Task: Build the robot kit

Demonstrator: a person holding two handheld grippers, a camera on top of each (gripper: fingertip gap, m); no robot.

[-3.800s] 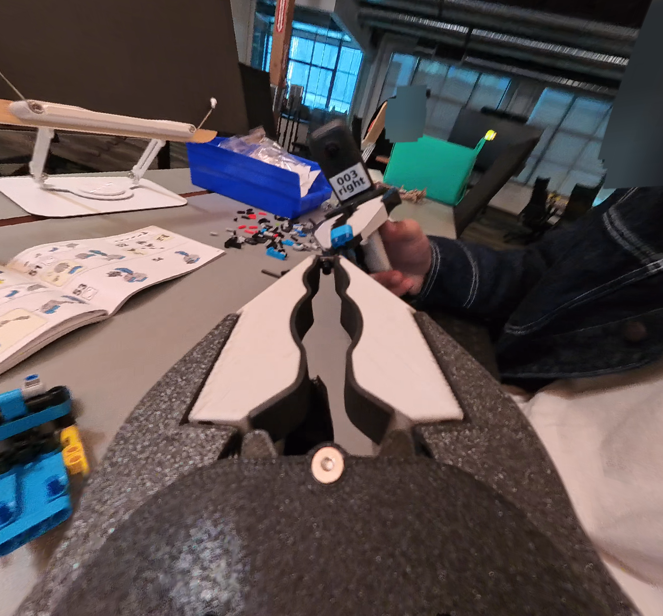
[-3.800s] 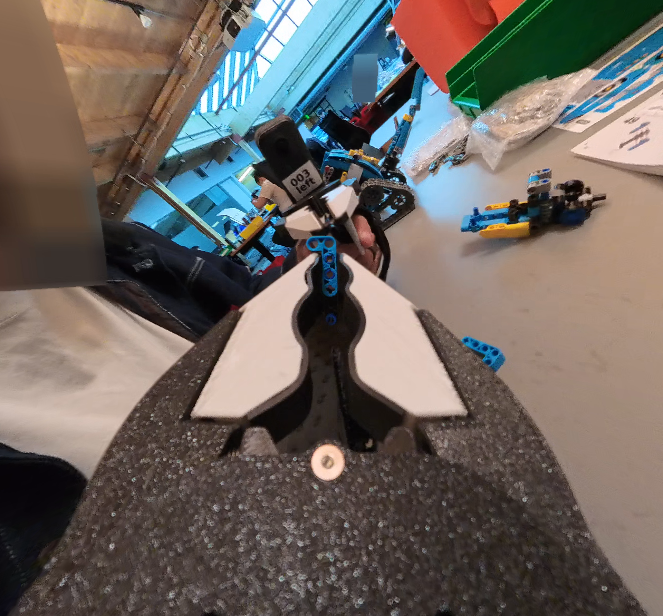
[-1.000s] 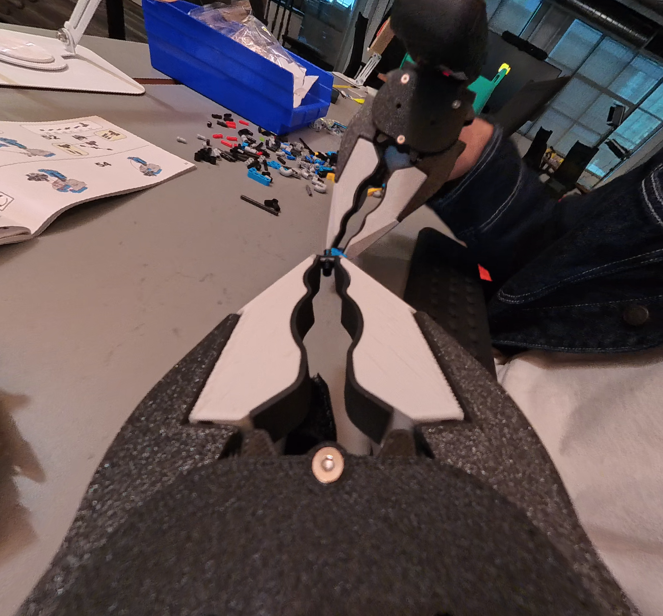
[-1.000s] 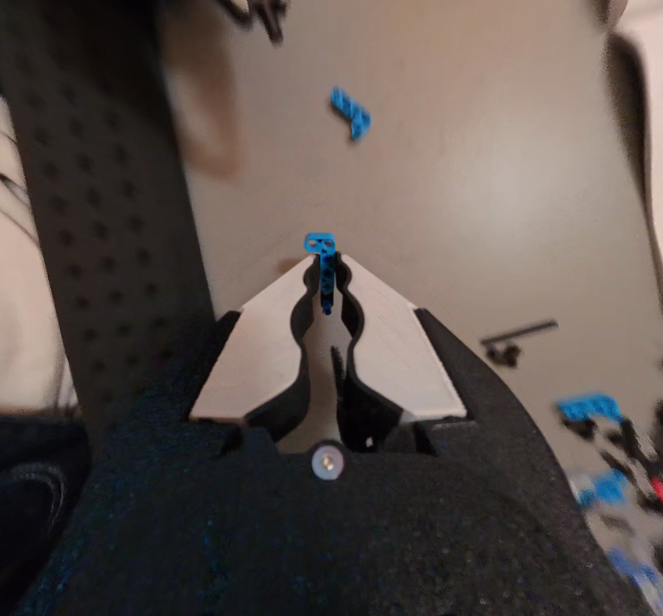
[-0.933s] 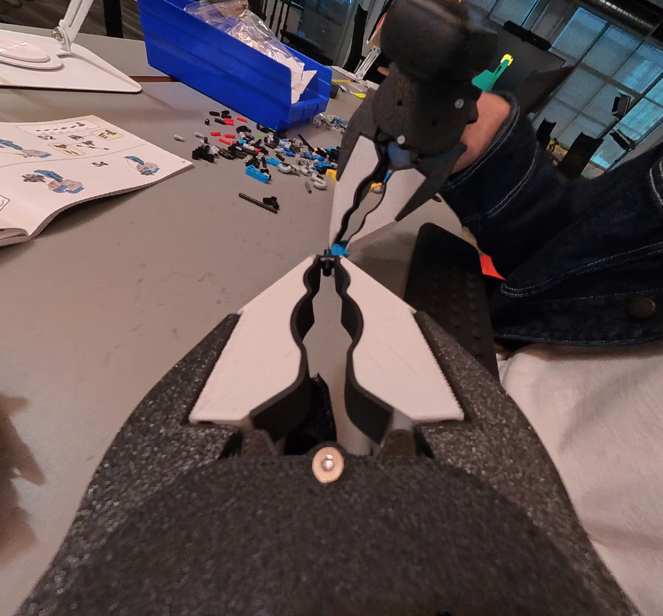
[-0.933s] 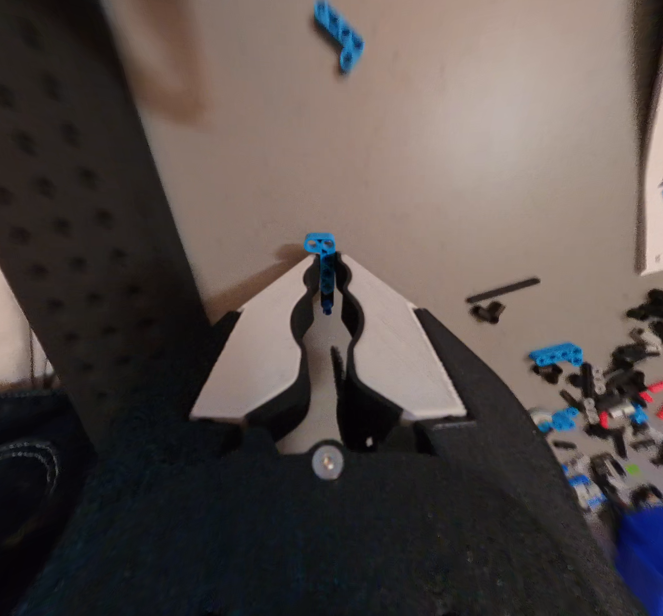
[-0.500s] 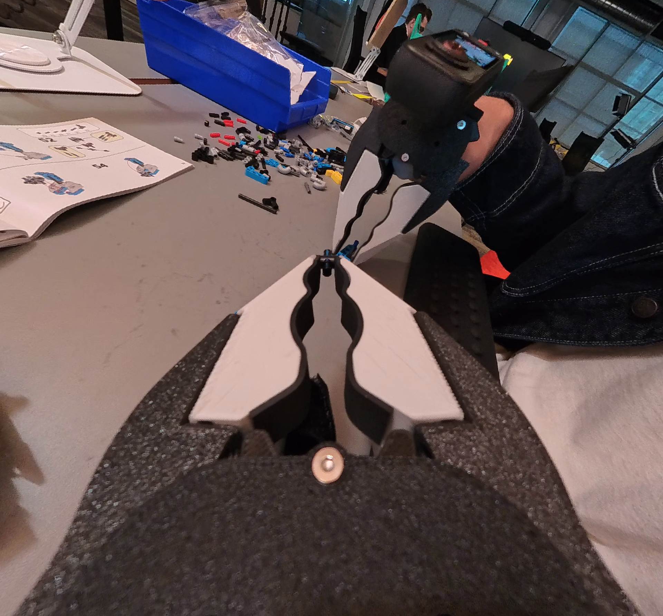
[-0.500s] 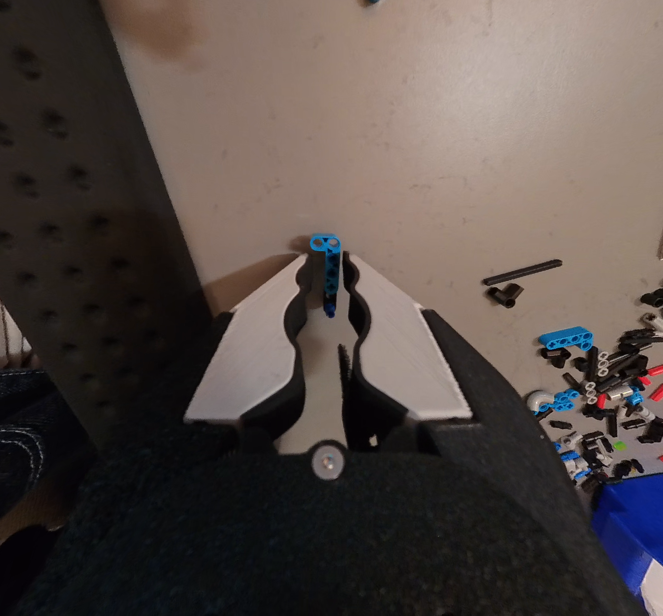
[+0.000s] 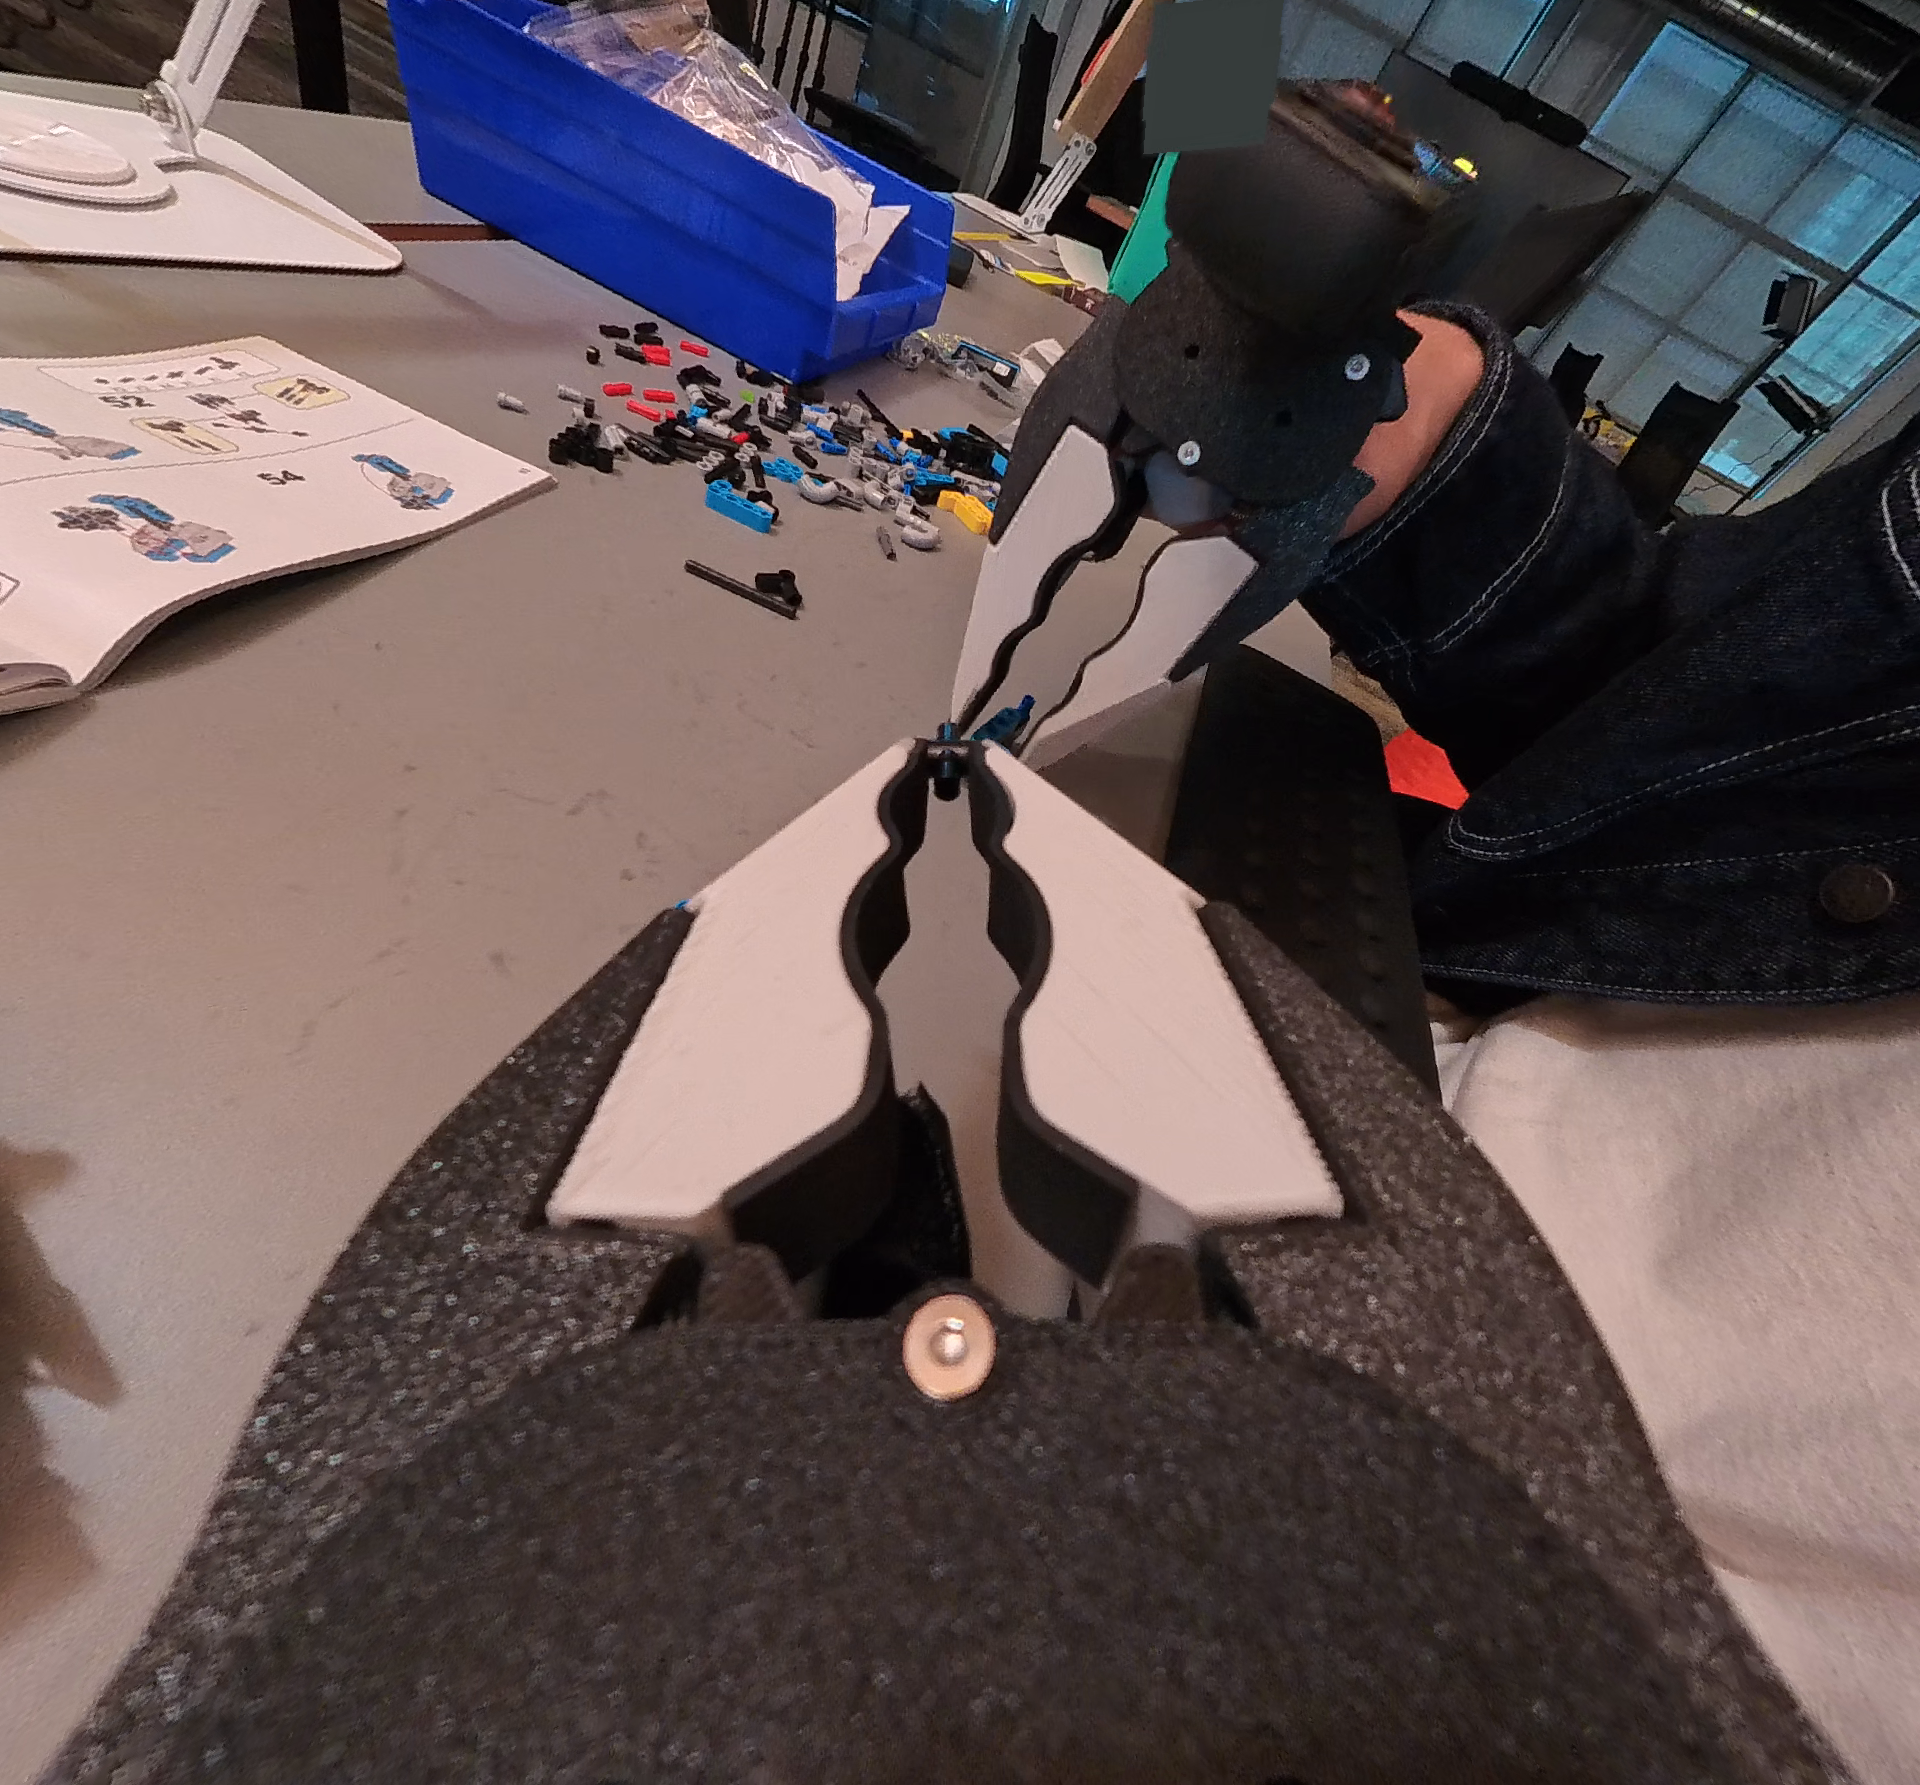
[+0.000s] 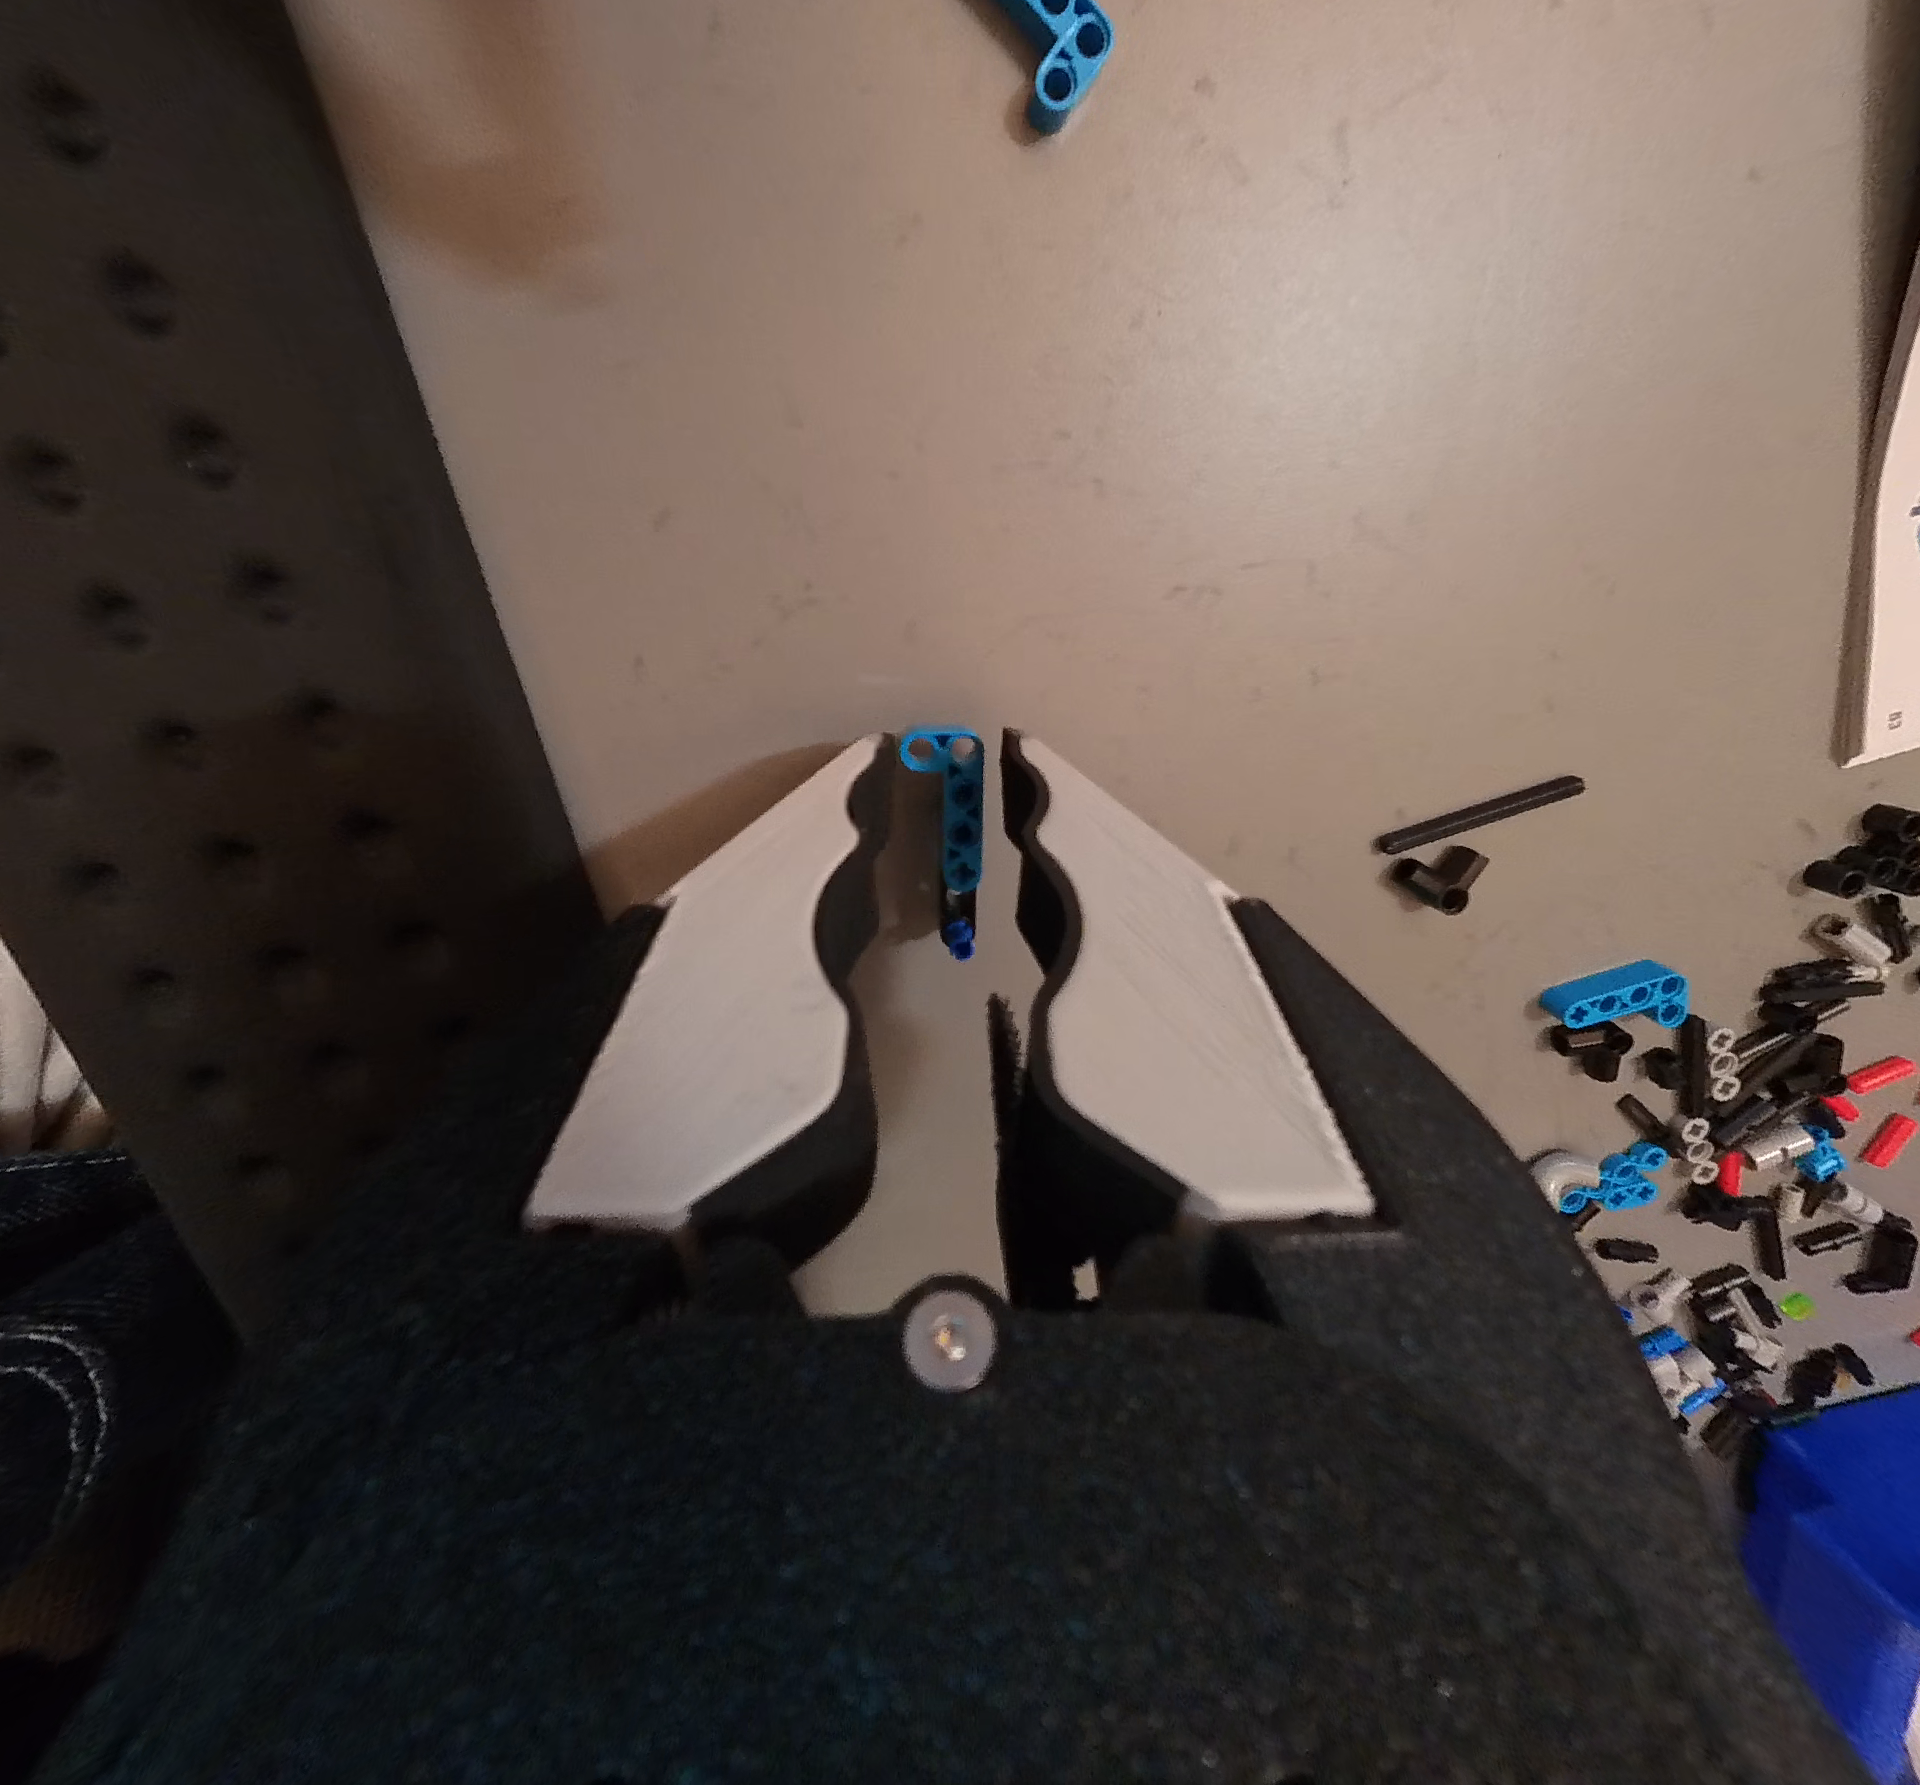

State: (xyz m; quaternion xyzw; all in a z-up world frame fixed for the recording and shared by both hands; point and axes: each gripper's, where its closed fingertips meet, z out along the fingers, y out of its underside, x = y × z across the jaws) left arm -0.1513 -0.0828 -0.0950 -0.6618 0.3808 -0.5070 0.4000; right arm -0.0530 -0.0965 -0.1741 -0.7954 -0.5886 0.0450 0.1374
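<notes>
The left gripper [image 9: 948,761] has its two fingers pressed together on a tiny black pin [image 9: 945,767] at their tips. It is held low over the grey table [image 9: 416,800], pointing forward.

The right gripper [image 10: 948,748] points straight down at the table. Its fingers are a little way apart. A small blue beam [image 10: 958,821] with holes sits in the gap between them. It is closer to the left finger, and I cannot tell if it touches either one. In the left wrist view, the right gripper [image 9: 1003,719] comes down from above with its tips just beside the left gripper's tips. A hand in a dark denim sleeve [image 9: 1507,530] holds it.

A blue bin [image 9: 665,187] stands at the far side of the table. Clear plastic bags [image 9: 696,73] lie in it.

In front of the bin is a pile of small loose parts [image 9: 790,447], black, blue, red, grey and yellow. A black rod [image 9: 740,587] lies near the pile. An open booklet [image 9: 208,488] lies on the left. A blue bent beam [image 10: 1034,0] lies alone on the table, well apart from the right gripper. A black panel with holes [image 10: 208,592] stands close on that gripper's left side.
</notes>
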